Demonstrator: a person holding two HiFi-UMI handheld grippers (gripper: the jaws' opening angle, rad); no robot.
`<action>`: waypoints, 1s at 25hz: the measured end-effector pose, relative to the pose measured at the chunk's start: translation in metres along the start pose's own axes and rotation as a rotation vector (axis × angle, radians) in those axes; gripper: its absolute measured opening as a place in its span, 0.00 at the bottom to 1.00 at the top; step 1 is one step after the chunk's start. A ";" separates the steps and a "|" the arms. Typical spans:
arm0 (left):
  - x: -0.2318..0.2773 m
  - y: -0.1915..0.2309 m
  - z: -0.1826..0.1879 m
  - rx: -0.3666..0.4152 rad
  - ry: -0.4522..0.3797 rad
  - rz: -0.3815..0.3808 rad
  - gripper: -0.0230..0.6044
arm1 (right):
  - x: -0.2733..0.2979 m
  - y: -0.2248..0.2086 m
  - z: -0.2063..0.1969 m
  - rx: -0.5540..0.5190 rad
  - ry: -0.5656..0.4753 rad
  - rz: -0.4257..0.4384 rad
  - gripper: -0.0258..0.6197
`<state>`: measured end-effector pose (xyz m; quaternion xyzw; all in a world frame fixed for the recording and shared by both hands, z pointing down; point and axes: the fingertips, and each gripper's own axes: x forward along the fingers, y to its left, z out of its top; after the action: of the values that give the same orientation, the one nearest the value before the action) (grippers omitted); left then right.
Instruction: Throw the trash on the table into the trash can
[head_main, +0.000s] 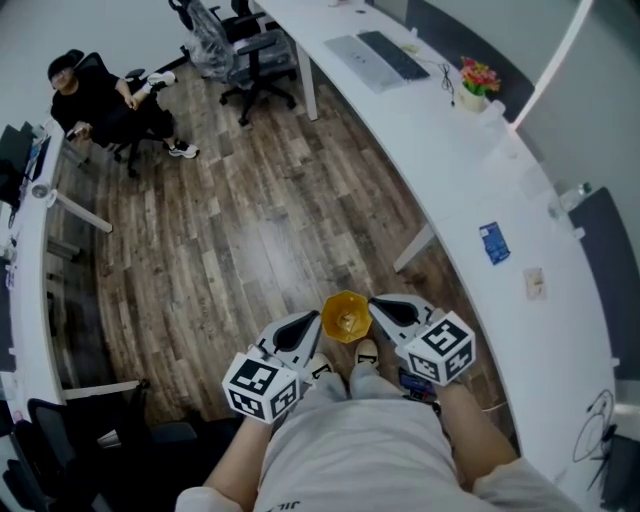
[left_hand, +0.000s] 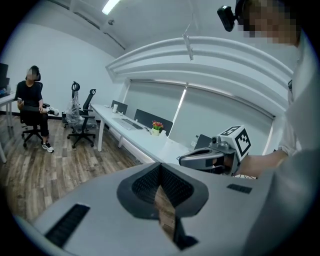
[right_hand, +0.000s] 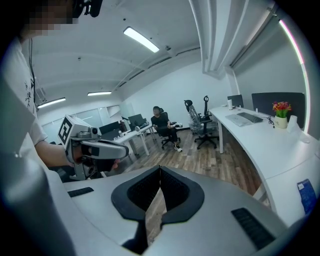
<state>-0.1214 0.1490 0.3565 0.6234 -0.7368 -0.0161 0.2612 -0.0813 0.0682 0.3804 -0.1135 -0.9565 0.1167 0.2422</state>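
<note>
Left gripper (head_main: 305, 323) and right gripper (head_main: 384, 306), both closed and empty, flank the yellow trash can (head_main: 345, 318). A blue packet (head_main: 493, 243) — probably trash — lies on the table (head_main: 470, 170) beyond the right gripper, not yet fetched.

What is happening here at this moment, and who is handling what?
A person stands beside a long white table with a gripper in each hand. The left gripper and the right gripper are both shut and empty. In the head view, a yellow container, probably the trash can, shows on the floor between them. A blue packet and a small pale scrap lie on the table, not yet picked up.
</note>
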 end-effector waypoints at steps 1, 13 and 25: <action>0.001 -0.001 -0.001 0.001 0.003 -0.008 0.04 | -0.001 -0.001 0.000 0.002 -0.002 -0.008 0.09; 0.036 -0.036 -0.003 0.104 0.062 -0.191 0.04 | -0.056 -0.028 -0.012 0.081 -0.070 -0.237 0.09; 0.097 -0.106 -0.006 0.181 0.127 -0.398 0.04 | -0.166 -0.081 -0.058 0.210 -0.143 -0.534 0.09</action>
<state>-0.0309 0.0377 0.3599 0.7770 -0.5800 0.0382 0.2417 0.0763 -0.0442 0.3800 0.1762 -0.9499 0.1550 0.2066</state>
